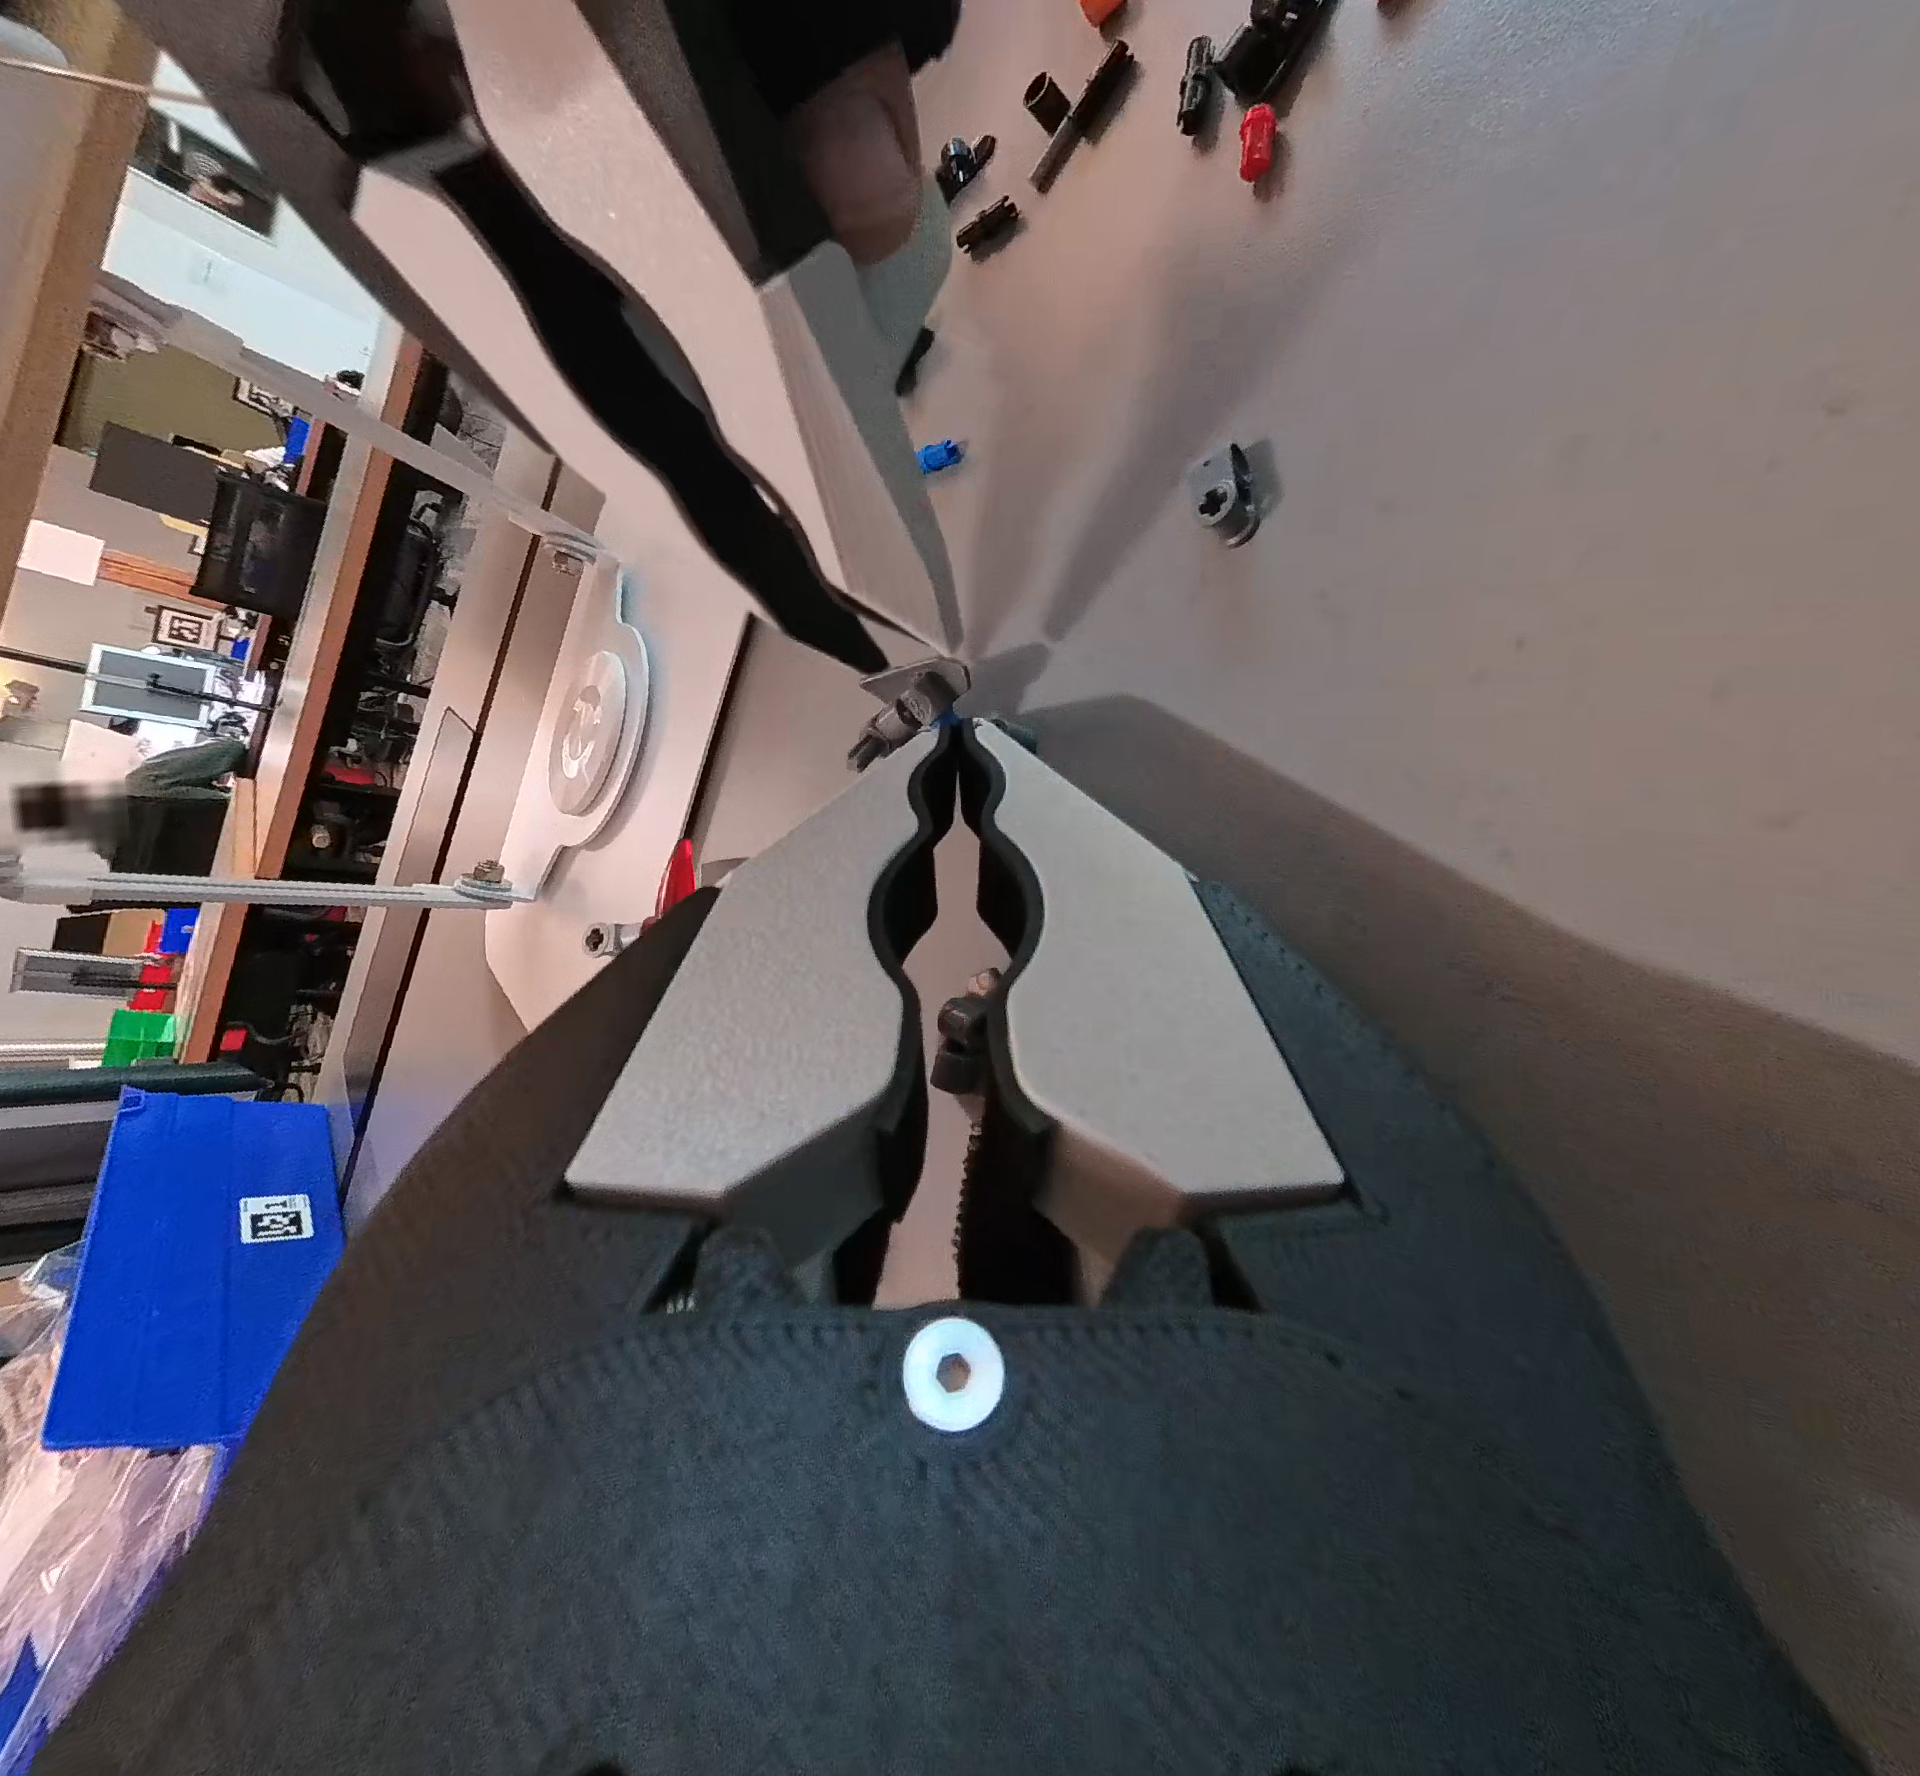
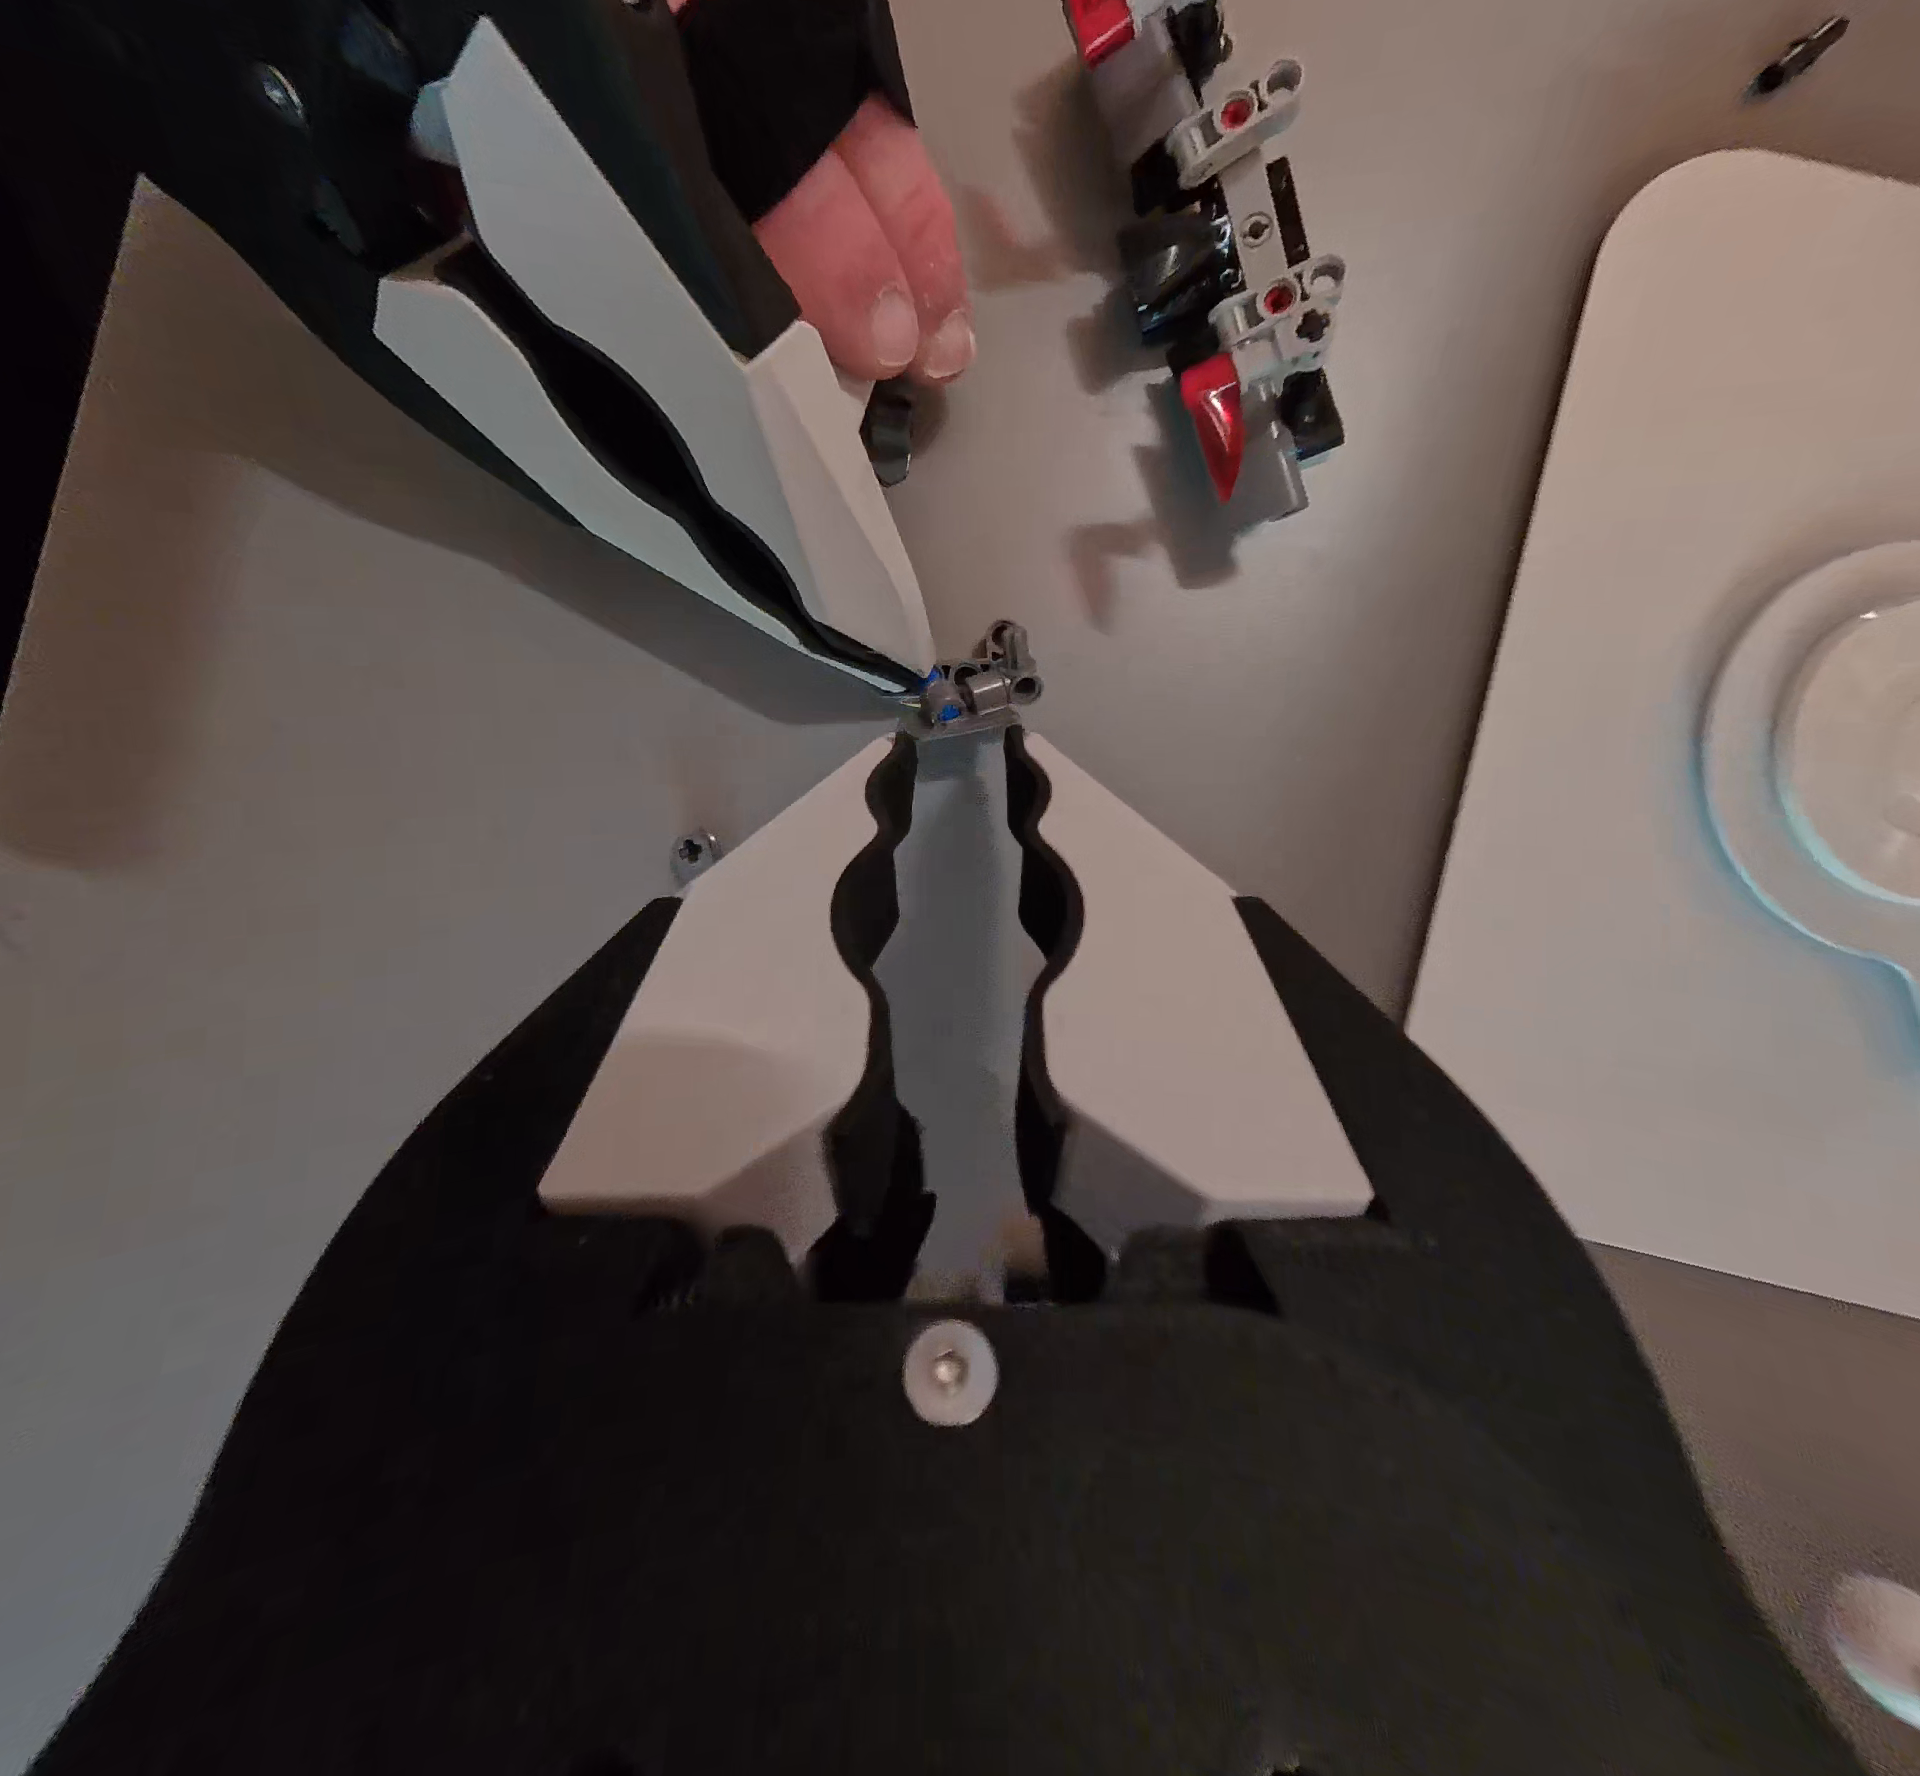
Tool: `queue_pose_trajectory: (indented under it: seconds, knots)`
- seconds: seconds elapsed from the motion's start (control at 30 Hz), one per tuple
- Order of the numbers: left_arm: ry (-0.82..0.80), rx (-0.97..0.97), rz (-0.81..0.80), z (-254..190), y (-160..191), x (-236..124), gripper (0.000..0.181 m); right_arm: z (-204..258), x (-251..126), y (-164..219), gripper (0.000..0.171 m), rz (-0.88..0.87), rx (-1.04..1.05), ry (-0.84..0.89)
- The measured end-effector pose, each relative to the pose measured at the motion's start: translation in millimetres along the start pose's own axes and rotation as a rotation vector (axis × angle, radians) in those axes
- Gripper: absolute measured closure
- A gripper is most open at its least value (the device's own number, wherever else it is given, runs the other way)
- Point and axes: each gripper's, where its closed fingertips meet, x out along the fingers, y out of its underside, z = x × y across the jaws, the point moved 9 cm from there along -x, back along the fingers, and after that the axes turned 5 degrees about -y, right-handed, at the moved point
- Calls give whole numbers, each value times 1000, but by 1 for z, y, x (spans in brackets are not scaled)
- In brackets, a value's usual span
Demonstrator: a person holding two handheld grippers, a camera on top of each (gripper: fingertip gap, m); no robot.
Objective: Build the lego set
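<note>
Your right gripper fingers narrowed on a small grey lego piece with blue pin, your left gripper fingers pinched on its other end, both above the worktop, beyond it a grey-black-red lego assembly lying flat.

Two grippers meet tip to tip: left gripper pinched closed, right gripper clamped; a strapped hand shows at 11 o'clock.
</note>
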Motion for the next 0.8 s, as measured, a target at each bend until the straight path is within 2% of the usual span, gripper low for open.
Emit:
queue_pose_trajectory:
  seconds: [0.07,0.2,0.27,0.43,0.8]
  knots:
    - [-3,3,0,0,0,0,181,0,4,1,153,-14,48,-27]
    - [-6,6,-1,0,0,0,181,-2,2,-1,164,-104,152,-41]
    - [-6,7,-1,-1,0,0,181,-2,3,0,164,-113,188,-41]
    - [-5,7,0,-1,0,0,181,2,5,-2,166,-82,260,46]
    - [-1,12,-9,-1,0,-1,181,14,7,-3,171,-170,253,129]
